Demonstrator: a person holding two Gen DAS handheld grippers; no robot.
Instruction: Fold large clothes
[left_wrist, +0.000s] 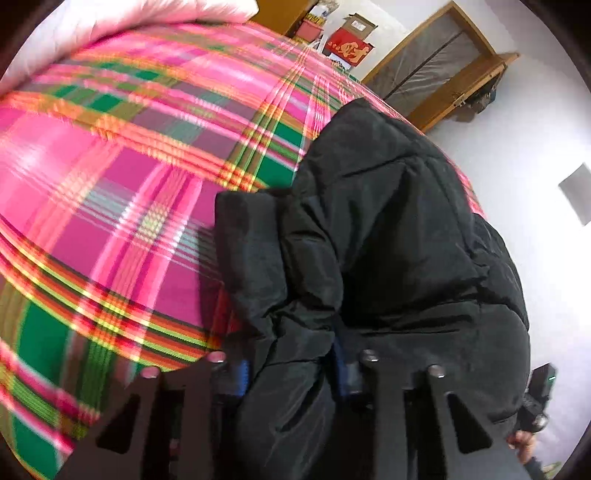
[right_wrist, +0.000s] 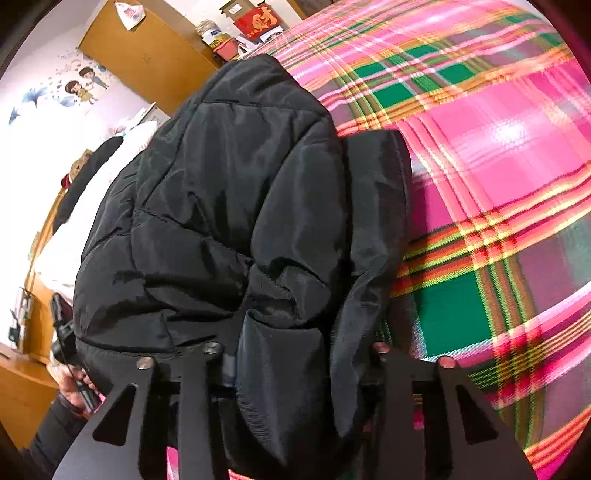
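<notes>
A black puffer jacket (left_wrist: 388, 229) hangs bunched over the pink, green and orange plaid bedcover (left_wrist: 129, 166). My left gripper (left_wrist: 291, 373) is shut on a fold of the jacket's near edge, the fabric bulging between its fingers. In the right wrist view the same jacket (right_wrist: 229, 206) fills the centre and left. My right gripper (right_wrist: 295, 358) is shut on a thick fold of it, above the plaid cover (right_wrist: 498, 184). The other gripper and a hand show at the edge of each view (left_wrist: 535, 413).
A pale pink quilt (left_wrist: 129, 18) lies at the bed's far end. A wooden-framed door (left_wrist: 436, 62) and white wall stand beyond the bed. A wooden cabinet (right_wrist: 147, 55), red boxes (right_wrist: 258, 20) and a wooden desk (right_wrist: 22, 384) are at the left.
</notes>
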